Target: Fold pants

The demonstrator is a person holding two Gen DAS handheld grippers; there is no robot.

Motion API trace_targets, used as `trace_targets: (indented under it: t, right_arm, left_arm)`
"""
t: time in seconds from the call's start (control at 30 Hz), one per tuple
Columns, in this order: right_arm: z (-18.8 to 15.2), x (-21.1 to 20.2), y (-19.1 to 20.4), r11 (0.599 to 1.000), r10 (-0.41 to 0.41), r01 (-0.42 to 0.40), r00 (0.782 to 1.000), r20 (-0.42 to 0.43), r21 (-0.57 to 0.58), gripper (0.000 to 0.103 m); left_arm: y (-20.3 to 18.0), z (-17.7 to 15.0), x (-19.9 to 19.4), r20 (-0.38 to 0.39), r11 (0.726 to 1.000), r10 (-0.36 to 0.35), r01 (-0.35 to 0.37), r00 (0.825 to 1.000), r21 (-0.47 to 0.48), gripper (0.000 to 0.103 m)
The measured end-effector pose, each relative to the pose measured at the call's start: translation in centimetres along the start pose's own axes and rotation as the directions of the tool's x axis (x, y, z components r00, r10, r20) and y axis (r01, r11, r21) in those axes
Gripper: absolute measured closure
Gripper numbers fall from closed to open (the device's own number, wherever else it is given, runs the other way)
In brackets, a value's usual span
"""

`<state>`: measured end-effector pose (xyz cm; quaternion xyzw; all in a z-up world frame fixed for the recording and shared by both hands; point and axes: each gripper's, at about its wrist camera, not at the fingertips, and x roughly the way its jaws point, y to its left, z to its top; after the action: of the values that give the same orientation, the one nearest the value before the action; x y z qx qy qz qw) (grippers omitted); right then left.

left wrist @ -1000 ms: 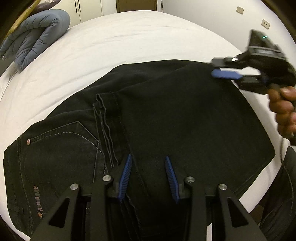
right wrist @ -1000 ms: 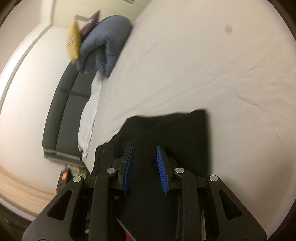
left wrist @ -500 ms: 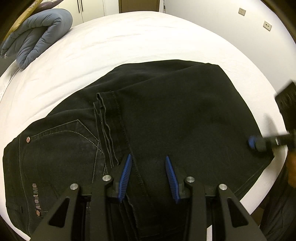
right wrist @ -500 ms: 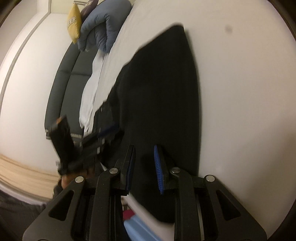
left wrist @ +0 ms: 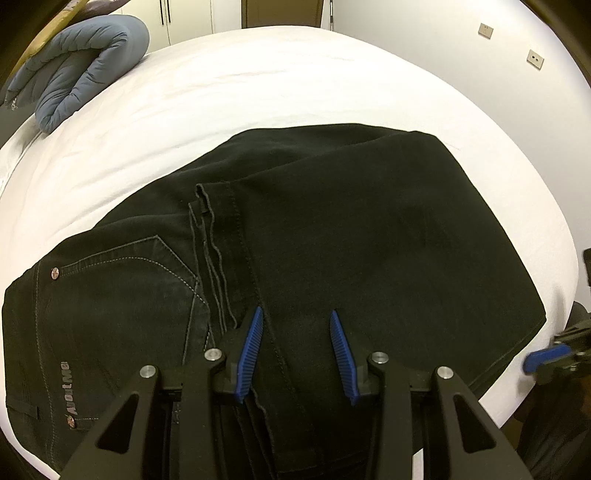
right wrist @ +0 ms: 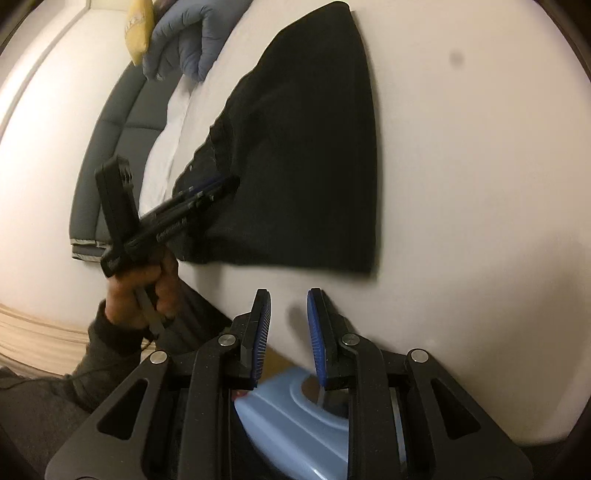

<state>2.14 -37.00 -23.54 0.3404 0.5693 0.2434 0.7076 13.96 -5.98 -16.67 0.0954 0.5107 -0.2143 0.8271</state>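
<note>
Black jeans (left wrist: 369, 240) lie folded on the white bed (left wrist: 258, 92), the legs laid over the seat, the back pocket and waistband at the left. My left gripper (left wrist: 295, 317) stands open just over the fold's near edge, nothing pinched between its blue pads. The right wrist view shows the jeans (right wrist: 303, 147) as a dark slab, with the left gripper (right wrist: 221, 186) held by a hand (right wrist: 147, 284) and pointing down at them. My right gripper (right wrist: 288, 299) is off the jeans, over bare sheet by the bed's edge, jaws narrowly apart and empty. Its blue pad (left wrist: 543, 360) shows at the right edge.
A grey-blue quilted pillow (left wrist: 85, 62) lies at the bed's far left corner, with a yellow cushion (right wrist: 138, 26) beside it. A dark padded headboard (right wrist: 110, 140) runs along that side. A pale blue plastic object (right wrist: 288, 424) sits below the bed's near edge.
My right gripper has swept from the jeans' far right corner back along their right side to the near bed edge, off the cloth, its jaws slightly narrower. The left gripper has stayed put.
</note>
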Motion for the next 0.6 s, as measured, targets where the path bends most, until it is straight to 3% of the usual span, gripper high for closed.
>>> trace_targets:
  t: [0.13, 0.23, 0.27, 0.33, 0.37, 0.47, 0.57, 0.6]
  right_arm:
    - [0.0, -2.2, 1.7, 0.997, 0.081, -0.081, 0.993, 0.086, -0.004, 0.080]
    - [2.0, -2.1, 4.0, 0.992, 0.126, -0.123, 0.983, 0.133, -0.025, 0.078]
    - [3.1, -1.4, 4.7, 0.989, 0.149, -0.147, 0.980, 0.132, -0.027, 0.074]
    - [4.8, 0.3, 6.2, 0.986, 0.164, -0.161, 0.980, 0.114, -0.040, 0.056]
    - [5.5, 1.3, 7.1, 0.983, 0.179, -0.175, 0.978, 0.105, -0.053, 0.043]
    - [7.4, 4.4, 9.5, 0.969, 0.237, -0.232, 0.969, 0.065, -0.082, 0.042]
    - [9.1, 8.3, 12.0, 0.961, 0.262, -0.259, 0.965, 0.018, -0.101, 0.042]
    - [9.5, 9.2, 12.5, 0.958, 0.271, -0.270, 0.962, 0.003, -0.098, 0.042]
  left_arm:
    - [0.9, -0.6, -1.1, 0.043, 0.998, -0.047, 0.049, 0.998, -0.045, 0.057]
    - [2.7, -2.0, -3.8, 0.112, 0.990, -0.035, 0.050, 0.993, -0.129, 0.035]
    - [3.8, -2.8, -5.1, 0.150, 0.983, -0.021, 0.048, 0.989, -0.177, 0.028]
    - [6.7, -4.9, -7.6, 0.213, 0.954, 0.004, 0.060, 0.977, -0.294, 0.023]
    - [8.4, -6.2, -8.7, 0.241, 0.931, 0.012, 0.078, 0.971, -0.358, 0.021]
    - [14.1, -10.3, -11.2, 0.285, 0.819, 0.045, 0.128, 0.958, -0.559, 0.020]
    - [18.7, -14.4, -12.3, 0.310, 0.686, 0.067, 0.182, 0.948, -0.705, 0.020]
    - [20.2, -15.7, -12.5, 0.328, 0.626, 0.063, 0.219, 0.943, -0.749, 0.020]
